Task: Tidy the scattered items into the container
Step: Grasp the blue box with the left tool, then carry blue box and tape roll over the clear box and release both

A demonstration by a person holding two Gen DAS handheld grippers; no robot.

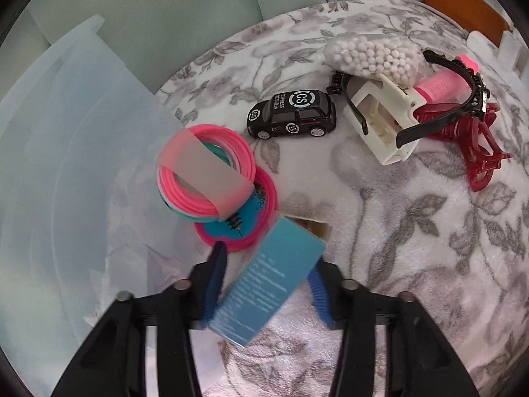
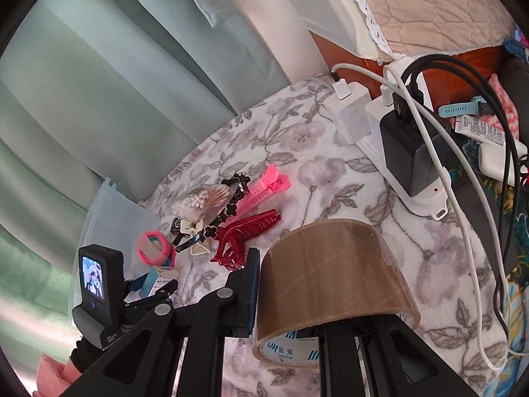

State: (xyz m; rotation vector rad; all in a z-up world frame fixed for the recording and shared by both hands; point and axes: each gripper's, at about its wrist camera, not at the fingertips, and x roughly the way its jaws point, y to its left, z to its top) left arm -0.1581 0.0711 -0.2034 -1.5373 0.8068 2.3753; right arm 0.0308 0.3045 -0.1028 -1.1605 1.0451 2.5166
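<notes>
We are seeing only part of the translucent container (image 1: pixel 59 152), which is running off the left-wrist view at 9 o'clock, and the right finger of the right gripper (image 2: pixel 317 301) is lying hidden behind the brown tape roll (image 2: pixel 334 278). Everything is resting on a plush grey-flowered blanket (image 1: pixel 413 248), with pale green curtains (image 2: pixel 99 82) hanging behind and a white power strip (image 2: pixel 406 178) carrying chargers at 2 o'clock in the right-wrist view. The left gripper (image 1: pixel 267 278) is clamping a blue box (image 1: pixel 267 281) between its blue pads, just beside the container's rim. The right gripper is gripping the tape roll, its visible finger pressing the roll's side. At 12 o'clock from the blue box, pink and teal rings (image 1: pixel 211 178) are lying stacked; a black toy car (image 1: pixel 292 114) is standing farther on; at 1 o'clock, a white clip (image 1: pixel 383 115), a bag of cotton swabs (image 1: pixel 373 56) and a red claw clip (image 1: pixel 472 142) are lying piled together.
</notes>
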